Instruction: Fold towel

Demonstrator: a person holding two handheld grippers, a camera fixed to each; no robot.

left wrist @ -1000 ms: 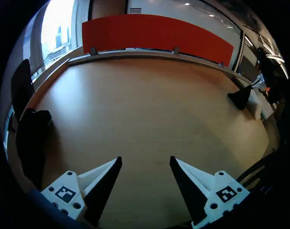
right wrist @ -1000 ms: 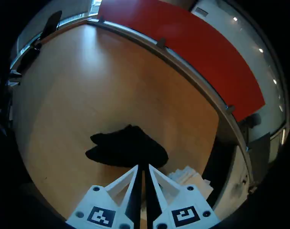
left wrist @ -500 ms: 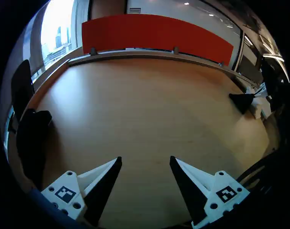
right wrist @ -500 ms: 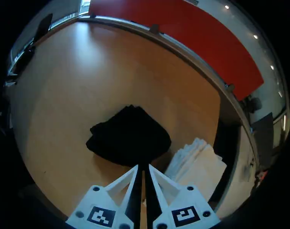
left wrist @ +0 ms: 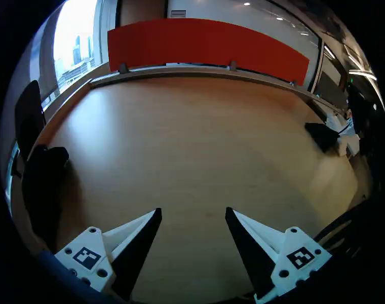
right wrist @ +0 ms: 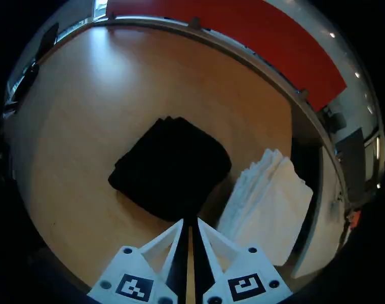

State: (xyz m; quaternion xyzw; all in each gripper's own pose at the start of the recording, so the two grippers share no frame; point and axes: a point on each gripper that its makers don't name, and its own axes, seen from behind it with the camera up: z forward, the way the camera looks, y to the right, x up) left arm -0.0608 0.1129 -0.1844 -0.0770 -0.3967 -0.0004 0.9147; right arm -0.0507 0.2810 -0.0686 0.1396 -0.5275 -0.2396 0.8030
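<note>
Gaping wide in the left gripper view, the jaws of the left gripper [left wrist: 192, 223] stand far apart at the bottom of the frame and have hold of nothing; bare wood shows between them. Beyond them the pale wooden worktop [left wrist: 192, 147] runs up to a red panel [left wrist: 207, 43] across the top of the frame, and a dark chair [left wrist: 38, 187] stands at the lower left edge. A small dark shape beside something pale sits at the far right edge, too small to tell what it is. In the right gripper view, the jaws of the right gripper [right wrist: 190, 221] are drawn together to a thin slit at the bottom centre. Their tips meet the near edge of the black towel [right wrist: 172, 167], though I cannot tell whether any cloth is nipped between them. The towel lies folded and flat on the worktop [right wrist: 91, 101] in the middle of the frame. Just beside it, at the lower right, is a white stack [right wrist: 268, 202] of folded cloths near the worktop's edge. The red panel [right wrist: 253, 35] curves across the upper right.
</note>
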